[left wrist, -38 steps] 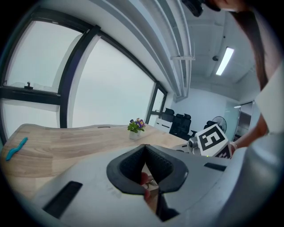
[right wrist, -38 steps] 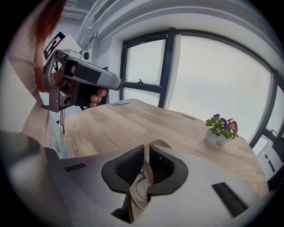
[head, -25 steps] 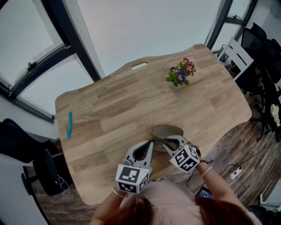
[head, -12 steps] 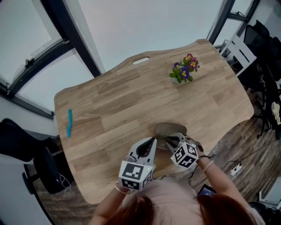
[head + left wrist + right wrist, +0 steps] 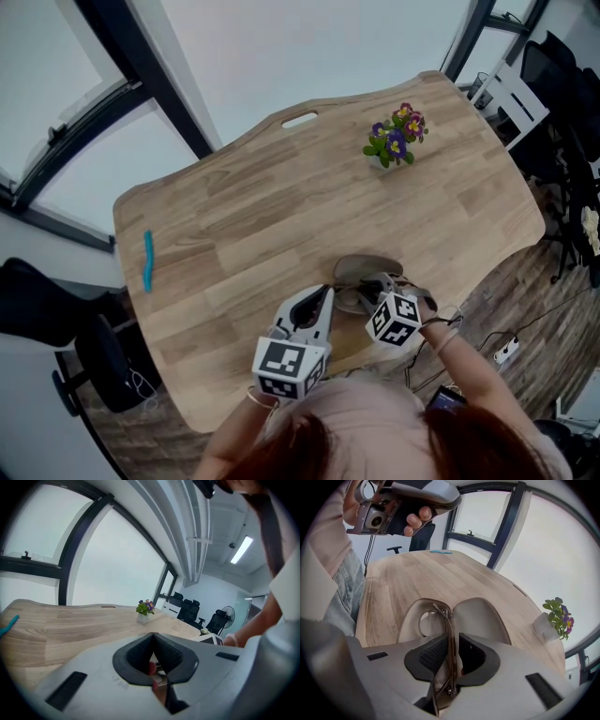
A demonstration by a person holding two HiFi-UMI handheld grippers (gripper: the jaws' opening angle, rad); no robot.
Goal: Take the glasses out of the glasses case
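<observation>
A: Item one, task progress?

B: Glasses case [image 5: 367, 272]: open, both halves flat on the counter [image 5: 281, 206], at the five o'clock part near the person's edge. Glasses [image 5: 449, 620]: folded, thin brown frame. They are gripped but, by my reading, not yet clear of the case. One lens ring shows against the case half at nine o'clock of the jaws. Whether the frame touches the lining, I cannot tell.

A: Done and outstanding?

B: Done: case opened, frame taken hold of. Outstanding, as I judge it: lift the glasses free and set them down outside the case.

A: Item two, right tool?

B: Right tool [image 5: 451, 641]: pads pinching the glasses frame edge-on, the frame standing upright between them. It is held low over the case and points toward eleven o'clock in the head view.

A: Left tool?

B: Left tool [image 5: 152, 637]: tips pressed together, nothing pinched between them. In the head view it sits at about eight o'clock of the case. The right gripper view shows it raised off the counter, apart from the case.

A: Other entries?

B: Flower pot [image 5: 394, 145] at one o'clock and a blue strip [image 5: 147, 261] at nine o'clock, both well apart from the work.
</observation>
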